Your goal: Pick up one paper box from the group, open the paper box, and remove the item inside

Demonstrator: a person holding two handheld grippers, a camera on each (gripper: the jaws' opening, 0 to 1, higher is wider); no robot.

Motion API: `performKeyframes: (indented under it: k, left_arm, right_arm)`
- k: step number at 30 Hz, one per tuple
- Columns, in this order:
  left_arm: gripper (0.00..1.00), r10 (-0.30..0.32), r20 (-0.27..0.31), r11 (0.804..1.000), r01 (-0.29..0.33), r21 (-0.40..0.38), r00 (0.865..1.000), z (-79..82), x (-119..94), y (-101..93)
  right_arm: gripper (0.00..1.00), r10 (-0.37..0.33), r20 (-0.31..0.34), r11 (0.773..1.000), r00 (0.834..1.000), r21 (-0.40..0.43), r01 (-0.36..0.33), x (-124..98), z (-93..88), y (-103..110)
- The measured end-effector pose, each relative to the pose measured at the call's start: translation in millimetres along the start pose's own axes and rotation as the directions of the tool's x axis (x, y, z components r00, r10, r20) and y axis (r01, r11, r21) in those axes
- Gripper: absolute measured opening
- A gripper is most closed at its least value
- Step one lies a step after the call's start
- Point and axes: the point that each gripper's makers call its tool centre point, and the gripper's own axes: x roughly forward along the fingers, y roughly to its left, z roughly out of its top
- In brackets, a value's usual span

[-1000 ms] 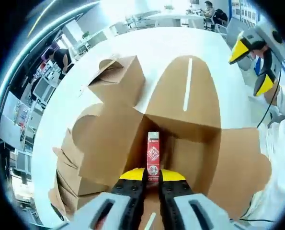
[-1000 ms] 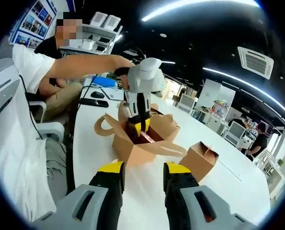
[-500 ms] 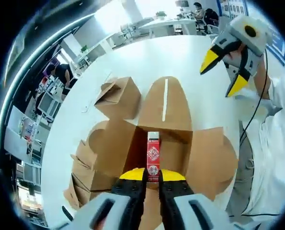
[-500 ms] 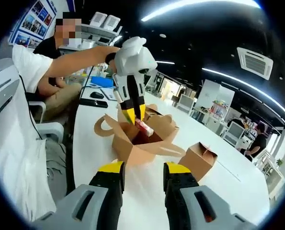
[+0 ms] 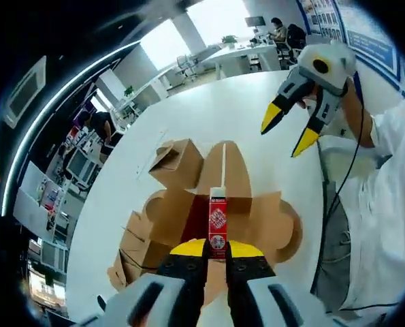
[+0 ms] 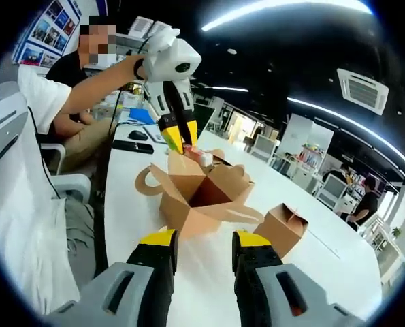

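White worktop (image 5: 256,116), with a person's sleeve at one long edge. Largest of the task's things is the opened paper box (image 6: 199,197), standing near that edge with all four flaps spread outward and its cavity exposed; in the left gripper view the same box (image 5: 256,218) lies below the jaws. A closed paper box (image 6: 284,228) stands just beside it, toward the middle of the worktop, and further boxes (image 5: 137,245) cluster at its other side. The left gripper (image 6: 180,144) is clenched on the item, a small red-and-white carton (image 5: 218,221), held above the box rim and clear of the cavity. The right gripper (image 5: 288,136) hovers apart from the boxes, jaws spread and empty. Judged progress: box picked and opened, item lifted out; only setting the item down appears to remain.
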Motion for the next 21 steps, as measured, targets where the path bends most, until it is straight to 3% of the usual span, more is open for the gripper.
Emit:
performKeyframes:
  k: [9, 15, 21]
  left_arm:
    - [0.12, 0.019, 0.124, 1.000, -0.016, -0.021, 0.992, 10.5, -23, -11.1]
    - [0.12, 0.009, 0.183, 0.999, -0.001, -0.044, 0.983, 5.7, -31, -21.8]
    - [0.12, 0.016, 0.261, 0.995, 0.011, -0.101, 0.965, -4.1, -37, -26.3]
  right_arm:
    - [0.33, -0.006, 0.004, 1.000, 1.000, -0.003, 0.006, -2, 2.1, -1]
    - [0.33, -0.007, 0.003, 1.000, 1.000, -0.005, 0.007, -2, 2.2, -1]
    - [0.33, -0.013, 0.006, 1.000, 1.000, -0.005, 0.013, -4, 3.2, -2]
